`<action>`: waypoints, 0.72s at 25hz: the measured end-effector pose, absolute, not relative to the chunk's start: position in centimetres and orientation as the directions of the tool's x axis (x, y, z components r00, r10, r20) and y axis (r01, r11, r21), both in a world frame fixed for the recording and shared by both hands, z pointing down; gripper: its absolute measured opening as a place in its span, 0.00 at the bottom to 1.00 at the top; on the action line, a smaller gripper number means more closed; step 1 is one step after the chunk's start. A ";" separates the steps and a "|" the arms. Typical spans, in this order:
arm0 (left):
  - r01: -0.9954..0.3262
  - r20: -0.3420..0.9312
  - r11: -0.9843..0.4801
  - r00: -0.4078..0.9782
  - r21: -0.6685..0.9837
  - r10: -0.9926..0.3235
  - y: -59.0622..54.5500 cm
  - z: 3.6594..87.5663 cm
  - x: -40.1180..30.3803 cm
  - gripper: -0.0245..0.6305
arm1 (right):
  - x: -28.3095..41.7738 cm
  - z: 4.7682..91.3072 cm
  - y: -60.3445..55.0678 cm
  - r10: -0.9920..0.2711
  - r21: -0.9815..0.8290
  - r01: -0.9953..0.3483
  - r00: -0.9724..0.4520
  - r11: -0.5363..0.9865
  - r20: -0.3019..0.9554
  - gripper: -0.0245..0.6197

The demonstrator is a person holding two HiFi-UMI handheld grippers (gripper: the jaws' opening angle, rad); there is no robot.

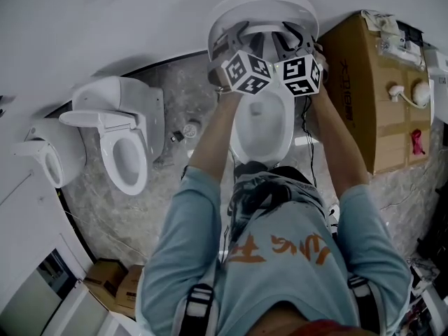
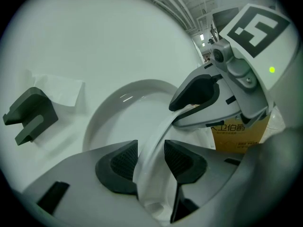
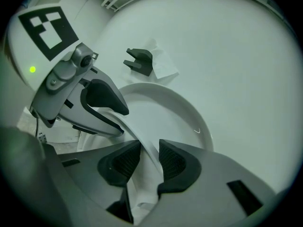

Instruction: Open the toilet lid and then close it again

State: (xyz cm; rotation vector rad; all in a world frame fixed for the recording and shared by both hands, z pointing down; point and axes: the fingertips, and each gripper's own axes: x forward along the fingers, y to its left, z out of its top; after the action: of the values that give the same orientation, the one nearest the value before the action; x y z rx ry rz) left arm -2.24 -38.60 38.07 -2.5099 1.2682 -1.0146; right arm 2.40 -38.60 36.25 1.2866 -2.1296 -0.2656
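Toilet lid (image 1: pixel 262 5): up, standing close to the wall (image 1: pixel 140 26) behind the bowl (image 1: pixel 262 128), inside face turned to the person.
Left gripper (image 2: pixel 150 159): part way closed, pads pinching the thin rim of the toilet lid, on its left side.
Right gripper (image 3: pixel 149 161): closed a bit tighter, pads pinching the same rim, on its right side.
Way from tools to lid: straight ahead and a little up, with the rim caught between both pairs of jaws and the rest of the lid past the tips.
Long line of lid: from the hinge at the back of the bowl up to the held rim.
Nearer hand: neither, both side by side at the rim, just beside each other.
Step, as a guess: opening about done. Closing likely next, with a pull toward the person and down over the bowl.
Count of grippers: two.
Count of toilets: three, namely the one in use, a second toilet (image 1: pixel 126 145) to its left, and a third toilet (image 1: pixel 49 156) at the far left.
Count of big boxes: one cardboard box (image 1: pixel 364 82), on the right.
Count of wall hooks: one black bracket (image 3: pixel 139 60).
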 end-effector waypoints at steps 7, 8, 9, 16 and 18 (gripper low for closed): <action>-0.638 0.518 -0.656 0.431 -0.404 -0.739 -37.5 37.8 -2.8 0.36 | 2.5 36.2 -37.8 -0.846 0.464 -0.731 -0.298 0.500 0.443 0.29; -0.647 0.522 -0.656 0.432 -0.389 -0.735 -37.2 37.5 -3.1 0.39 | 2.6 36.0 -37.7 -0.844 0.453 -0.740 -0.289 0.497 0.453 0.31; -0.662 0.523 -0.650 0.430 -0.372 -0.736 -36.9 37.1 -3.4 0.40 | 2.7 35.7 -37.5 -0.841 0.443 -0.747 -0.283 0.495 0.461 0.32; -0.811 0.450 -0.526 0.381 -0.256 -0.808 -33.4 32.6 -6.5 0.24 | 3.5 31.2 -34.4 -0.872 0.309 -0.842 -0.323 0.442 0.369 0.27; -0.846 0.413 -0.481 0.362 -0.229 -0.835 -32.1 30.9 -7.2 0.18 | 4.0 29.5 -33.3 -0.886 0.266 -0.868 -0.326 0.419 0.330 0.23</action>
State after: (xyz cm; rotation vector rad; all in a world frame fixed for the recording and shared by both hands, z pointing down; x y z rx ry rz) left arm -7.21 -32.06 30.94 -2.6116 1.6122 -0.7703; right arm 3.99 -33.34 29.49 1.4934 -2.2561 -0.0562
